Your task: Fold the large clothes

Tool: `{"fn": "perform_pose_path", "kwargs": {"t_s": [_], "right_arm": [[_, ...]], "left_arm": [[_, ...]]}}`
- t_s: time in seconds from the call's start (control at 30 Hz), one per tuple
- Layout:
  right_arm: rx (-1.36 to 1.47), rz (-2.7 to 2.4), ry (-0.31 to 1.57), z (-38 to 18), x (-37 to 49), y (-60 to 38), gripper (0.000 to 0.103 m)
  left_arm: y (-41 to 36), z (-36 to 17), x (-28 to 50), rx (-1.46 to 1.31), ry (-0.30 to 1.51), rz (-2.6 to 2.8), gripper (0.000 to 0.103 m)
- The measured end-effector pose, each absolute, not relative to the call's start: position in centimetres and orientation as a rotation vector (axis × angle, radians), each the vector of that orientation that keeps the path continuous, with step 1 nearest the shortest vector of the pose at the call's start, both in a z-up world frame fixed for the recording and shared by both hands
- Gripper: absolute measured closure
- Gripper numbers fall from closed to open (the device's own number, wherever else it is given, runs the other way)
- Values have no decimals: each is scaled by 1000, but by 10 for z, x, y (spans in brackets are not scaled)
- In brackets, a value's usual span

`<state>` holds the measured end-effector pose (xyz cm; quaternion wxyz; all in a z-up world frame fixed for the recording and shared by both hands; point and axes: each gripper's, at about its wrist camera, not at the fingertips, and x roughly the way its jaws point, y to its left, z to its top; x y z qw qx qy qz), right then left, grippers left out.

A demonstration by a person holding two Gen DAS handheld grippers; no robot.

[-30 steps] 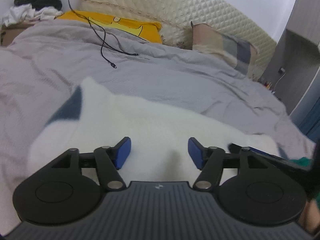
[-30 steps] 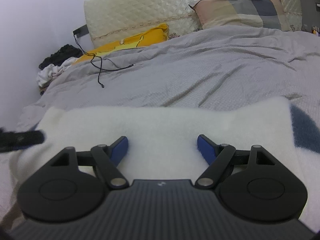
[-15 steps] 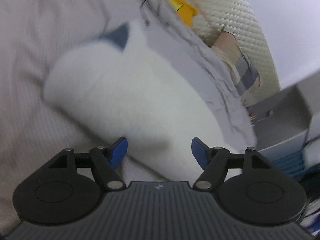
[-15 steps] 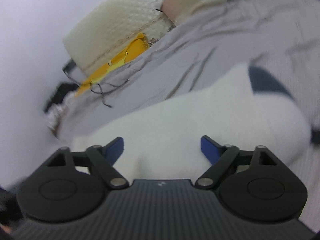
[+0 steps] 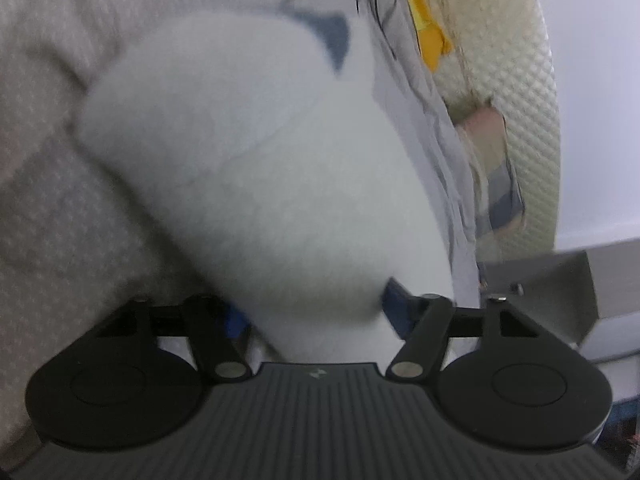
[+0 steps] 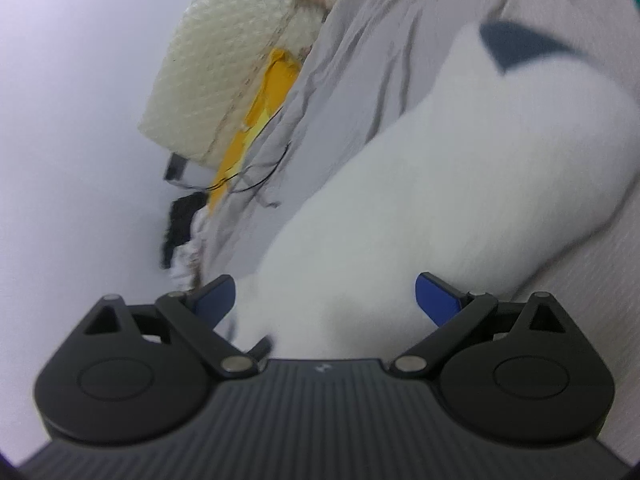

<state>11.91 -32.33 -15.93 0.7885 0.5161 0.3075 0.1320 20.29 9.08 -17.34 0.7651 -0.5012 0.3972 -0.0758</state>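
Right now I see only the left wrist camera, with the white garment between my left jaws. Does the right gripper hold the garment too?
Observer: Not yet. The right gripper has its jaws opening wide. The white garment lies between them, but the pads do not press on it.
Operator: Is anything else on that side that I should know about?
Observer: Yes. A pile of black and white clothes lies past the far corner of the grey bedding, well away from the garment.
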Motion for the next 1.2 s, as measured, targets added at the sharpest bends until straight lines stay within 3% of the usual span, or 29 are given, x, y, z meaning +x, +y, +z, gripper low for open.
{"fn": "perform_pose_path", "kwargs": {"t_s": [0.1, 0.27, 0.47, 0.8, 1.03, 1.1, 1.2], "right_arm": [[1205, 409, 744, -173, 124, -306, 5], [1289, 410, 841, -204, 136, -288, 5], [1380, 309, 799, -222, 149, -303, 5], [1434, 31, 543, -217, 139, -363, 5], [1381, -29, 582, -234, 127, -355, 8], [1364, -42, 585, -232, 124, -357, 13], [1376, -60, 586, -237, 115, -365, 29]], "left_arm": [[84, -157, 202, -997, 794, -145, 55], [78, -134, 201, -957, 733, -155, 66], [85, -134, 195, -1006, 735, -171, 68], [92, -124, 193, -1034, 649, -245, 70], [100, -145, 196, -1118, 711, -202, 67], [103, -154, 196, -1173, 734, -194, 52], [108, -171, 193, -1266, 753, -187, 42]]}}
